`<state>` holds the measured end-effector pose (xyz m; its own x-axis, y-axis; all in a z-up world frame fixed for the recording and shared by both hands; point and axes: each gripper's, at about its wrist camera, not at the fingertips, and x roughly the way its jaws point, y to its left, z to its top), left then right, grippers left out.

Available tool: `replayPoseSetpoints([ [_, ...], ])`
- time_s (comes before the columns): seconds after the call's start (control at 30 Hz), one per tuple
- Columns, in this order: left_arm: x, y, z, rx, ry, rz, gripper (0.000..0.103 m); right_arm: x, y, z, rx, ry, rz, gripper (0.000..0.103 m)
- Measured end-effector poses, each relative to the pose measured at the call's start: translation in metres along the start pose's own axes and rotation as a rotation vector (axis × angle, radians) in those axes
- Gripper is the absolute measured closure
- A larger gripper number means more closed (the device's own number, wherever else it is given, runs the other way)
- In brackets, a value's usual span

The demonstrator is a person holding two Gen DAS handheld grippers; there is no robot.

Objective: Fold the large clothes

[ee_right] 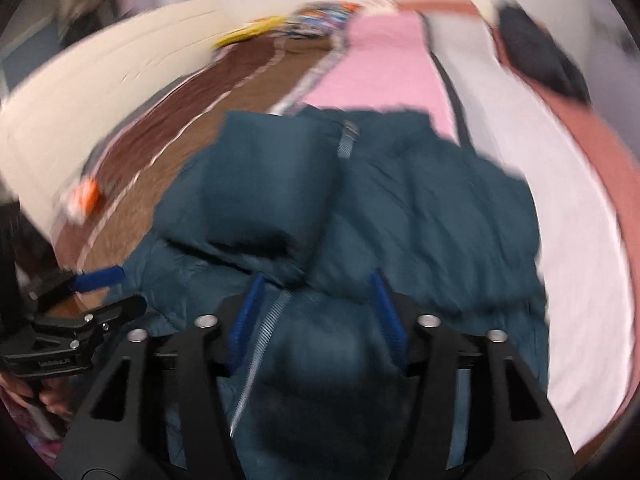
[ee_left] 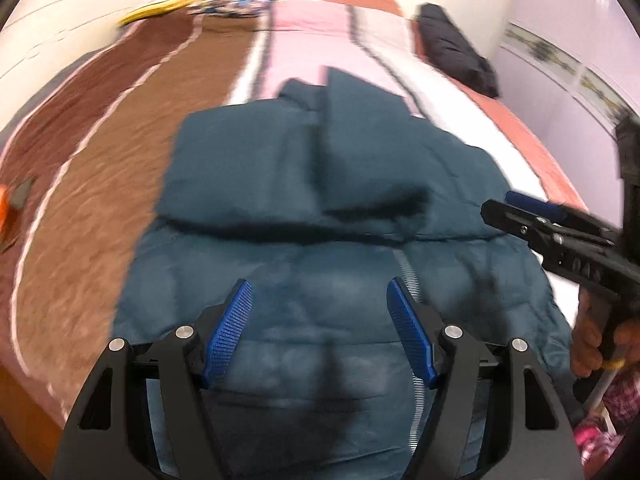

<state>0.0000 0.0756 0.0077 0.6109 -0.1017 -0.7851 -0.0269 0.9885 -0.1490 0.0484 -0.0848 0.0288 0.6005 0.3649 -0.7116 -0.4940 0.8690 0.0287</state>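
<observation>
A dark teal puffer jacket (ee_left: 320, 208) lies on the bed with both sleeves folded across its chest and its silver zipper (ee_left: 408, 280) running down the front. It also shows in the right wrist view (ee_right: 400, 208). My left gripper (ee_left: 320, 304) is open and empty, hovering over the jacket's lower front. My right gripper (ee_right: 316, 288) is open and empty above the jacket near the zipper (ee_right: 260, 344). The right gripper shows at the right edge of the left wrist view (ee_left: 516, 208). The left gripper shows at the left edge of the right wrist view (ee_right: 108, 292).
The bed (ee_left: 120, 152) is covered with a brown, pink and white striped blanket. A dark folded garment (ee_left: 452, 48) lies at the far right edge, colourful clothes (ee_left: 240, 0) at the head. An orange object (ee_right: 84, 196) lies on the left. A white wall (ee_left: 560, 40) stands right.
</observation>
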Motion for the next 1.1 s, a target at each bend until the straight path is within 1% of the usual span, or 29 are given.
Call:
replayPoseSetpoints([
  [0.07, -0.003, 0.014, 0.000, -0.054, -0.007, 0.014, 0.034, 0.012, 0.028, 0.006, -0.114, -0.008, -0.032, 0.043],
  [0.17, -0.005, 0.027, -0.003, -0.090, -0.015, 0.029, 0.034, 0.036, 0.061, 0.012, -0.252, -0.011, -0.080, 0.043],
  [0.23, -0.006, 0.035, -0.005, -0.099, -0.015, 0.041, 0.034, 0.055, 0.074, 0.014, -0.325, -0.007, -0.124, 0.043],
  [0.3, -0.006, 0.041, -0.008, -0.107, -0.013, 0.071, 0.034, 0.078, 0.081, 0.016, -0.383, 0.014, -0.178, 0.043],
  [0.37, -0.006, 0.046, -0.008, -0.112, -0.015, 0.090, 0.034, 0.095, 0.082, 0.018, -0.400, 0.033, -0.220, 0.043],
  [0.4, -0.008, 0.048, -0.009, -0.115, -0.018, 0.095, 0.034, 0.102, 0.080, 0.020, -0.394, 0.043, -0.229, 0.044],
  [0.47, -0.009, 0.051, -0.010, -0.123, -0.023, 0.099, 0.034, 0.107, 0.071, 0.023, -0.363, 0.050, -0.234, 0.069],
  [0.5, -0.009, 0.053, -0.011, -0.128, -0.024, 0.099, 0.034, 0.109, 0.064, 0.028, -0.327, 0.058, -0.235, 0.092],
  [0.53, -0.009, 0.054, -0.011, -0.133, -0.025, 0.099, 0.034, 0.107, 0.058, 0.031, -0.288, 0.062, -0.220, 0.102],
  [0.6, -0.008, 0.054, -0.010, -0.133, -0.024, 0.106, 0.034, 0.097, 0.043, 0.037, -0.211, 0.045, -0.209, 0.103],
  [0.73, -0.004, 0.050, -0.010, -0.108, -0.024, 0.144, 0.034, 0.074, 0.011, 0.046, -0.078, 0.004, -0.220, 0.103],
  [0.83, -0.003, 0.047, -0.008, -0.094, -0.024, 0.162, 0.034, 0.059, -0.015, 0.048, 0.027, -0.004, -0.223, 0.103],
  [0.93, -0.001, 0.043, -0.008, -0.089, -0.015, 0.163, 0.034, 0.049, -0.043, 0.045, 0.101, 0.001, -0.245, 0.103],
  [1.1, 0.003, 0.037, -0.008, -0.074, 0.000, 0.175, 0.034, 0.045, -0.071, 0.030, 0.179, 0.037, -0.266, 0.103],
])
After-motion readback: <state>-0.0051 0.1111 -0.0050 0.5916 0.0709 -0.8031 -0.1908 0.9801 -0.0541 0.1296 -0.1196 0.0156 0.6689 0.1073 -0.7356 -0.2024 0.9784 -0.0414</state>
